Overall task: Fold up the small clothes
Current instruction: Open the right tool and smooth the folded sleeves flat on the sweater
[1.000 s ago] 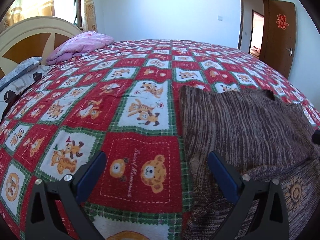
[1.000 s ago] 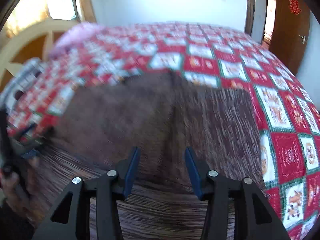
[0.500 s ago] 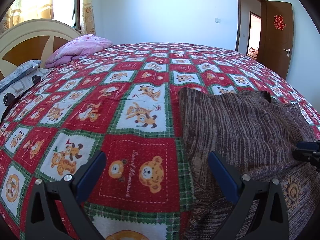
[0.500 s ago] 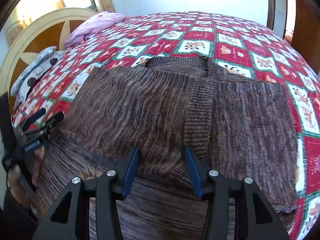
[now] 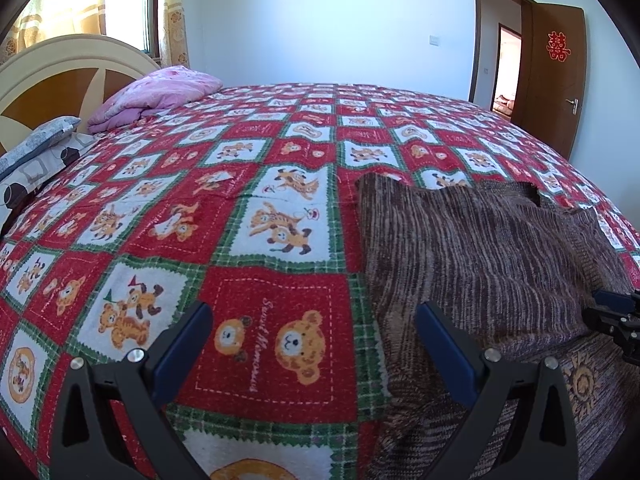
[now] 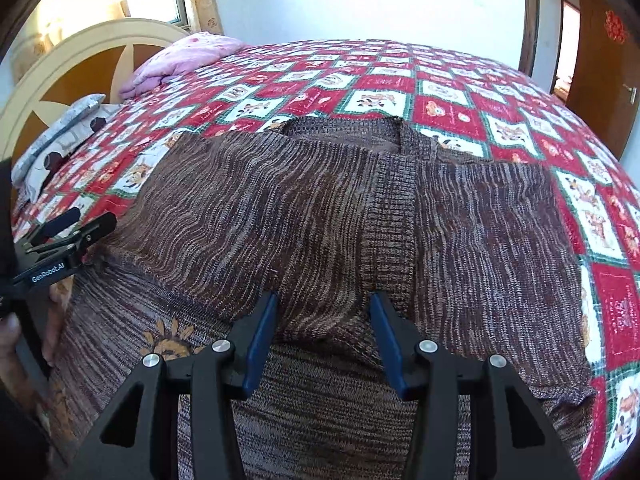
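a brown knitted cardigan is seen spread across the middle of the right wrist view, laid flat on the bear-print bedspread, its ribbed front band running down the centre of the frame and its neckline at the upper middle. the lower part is folded up over itself, and a sun motif is shown at the lower left of that frame. the right gripper is held at the bottom centre, its blue fingers parted, nothing caught between them, the knit lying just beyond the tips. whether the cloth is touched cannot be told.

in the left wrist view the same cardigan is found at the right half of the frame, its left edge running down past the right-hand finger. the left gripper is set at the bottom, fingers spread wide and released, with red bedspread between them. the right gripper is glimpsed at the right edge, over the knit.

a pink quilt is seen at the upper left, beside the headboard, and a brown door is shown at the upper right.
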`<act>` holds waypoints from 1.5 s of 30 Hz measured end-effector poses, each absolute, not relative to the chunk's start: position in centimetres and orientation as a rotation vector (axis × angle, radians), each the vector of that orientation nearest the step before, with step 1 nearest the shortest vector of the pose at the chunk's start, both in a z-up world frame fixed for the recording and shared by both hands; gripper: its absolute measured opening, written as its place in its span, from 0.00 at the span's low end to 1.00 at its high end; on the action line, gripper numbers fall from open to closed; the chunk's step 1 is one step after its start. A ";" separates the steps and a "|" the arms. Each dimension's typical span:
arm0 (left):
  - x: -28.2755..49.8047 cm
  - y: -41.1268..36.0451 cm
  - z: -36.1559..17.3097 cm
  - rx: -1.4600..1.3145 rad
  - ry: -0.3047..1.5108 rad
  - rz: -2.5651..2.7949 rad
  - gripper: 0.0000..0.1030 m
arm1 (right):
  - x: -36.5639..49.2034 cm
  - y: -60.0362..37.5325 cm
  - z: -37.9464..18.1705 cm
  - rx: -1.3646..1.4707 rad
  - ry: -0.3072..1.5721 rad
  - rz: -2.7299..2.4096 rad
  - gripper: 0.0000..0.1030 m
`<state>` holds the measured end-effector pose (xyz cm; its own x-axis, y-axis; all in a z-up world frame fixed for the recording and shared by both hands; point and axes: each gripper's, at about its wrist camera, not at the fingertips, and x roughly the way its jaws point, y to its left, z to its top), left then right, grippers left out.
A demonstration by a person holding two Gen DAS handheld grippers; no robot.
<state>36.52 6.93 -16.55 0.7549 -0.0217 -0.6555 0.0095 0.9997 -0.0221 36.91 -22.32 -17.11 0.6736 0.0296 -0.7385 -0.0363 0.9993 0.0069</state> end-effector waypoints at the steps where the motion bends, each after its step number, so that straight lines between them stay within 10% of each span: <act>1: 36.7 6.9 -16.7 -0.014 0.727 -0.015 1.00 | 37.0 -22.2 -17.2 -0.014 0.831 0.037 0.49; 45: 26.2 3.6 -12.7 0.034 0.672 -0.085 1.00 | 28.5 -23.4 -16.2 0.008 0.822 0.031 0.56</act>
